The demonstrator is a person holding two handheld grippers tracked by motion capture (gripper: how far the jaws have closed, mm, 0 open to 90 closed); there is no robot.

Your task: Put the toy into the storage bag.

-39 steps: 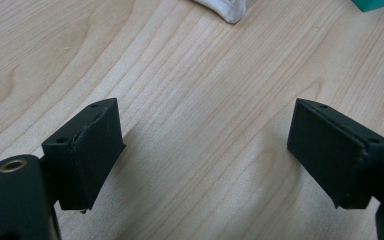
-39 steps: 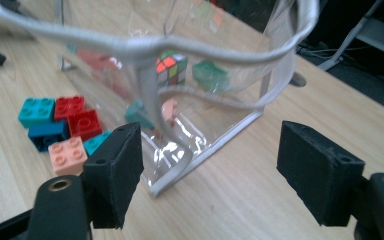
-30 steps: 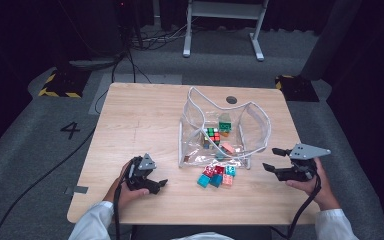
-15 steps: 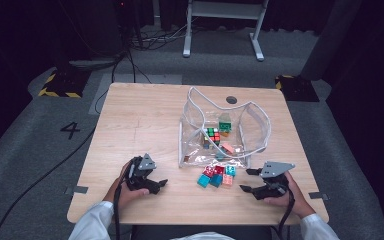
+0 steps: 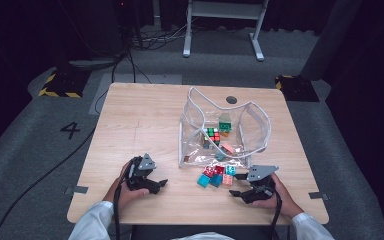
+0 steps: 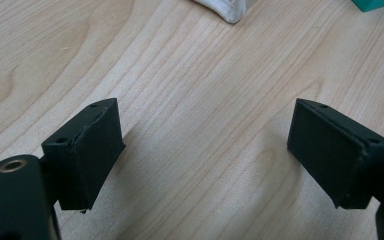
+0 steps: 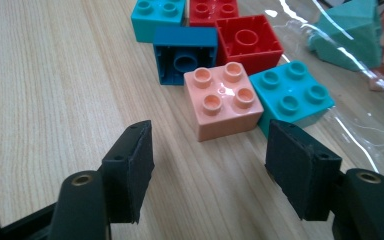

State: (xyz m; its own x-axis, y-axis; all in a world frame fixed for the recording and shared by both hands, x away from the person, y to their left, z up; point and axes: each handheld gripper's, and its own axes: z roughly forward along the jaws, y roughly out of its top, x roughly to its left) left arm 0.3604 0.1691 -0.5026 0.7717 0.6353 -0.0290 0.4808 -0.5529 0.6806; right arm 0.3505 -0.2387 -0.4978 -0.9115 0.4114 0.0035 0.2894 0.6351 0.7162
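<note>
Approaching: right gripper (image 7: 210, 165) lines up on the pink brick (image 7: 222, 100), jaws wide and empty, brick just beyond the tips.
Pink brick: on the table (image 5: 145, 125) near the right gripper (image 5: 241, 191), at the near right of a small cluster just outside the clear bag (image 5: 225, 130); studs up.
Neighbours: teal brick (image 7: 292, 97) touching its right side, blue brick (image 7: 185, 60) and red brick (image 7: 247, 42) touching behind; near face and left side free.
Handling (judged): hard plastic, light, stiff, not fragile; smooth walls may slip under a weak pinch, and a nudge would slide it.
Hold (judged): flat side walls, below the studs; the teal brick blocks one wall, so one jaw must wedge in or the pinch must go near-to-far.
Left gripper (image 5: 147, 181): resting at the near left, well apart from the bricks; jaws wide over bare wood (image 6: 200, 125), nothing held.
Bag: open, more bricks inside.
</note>
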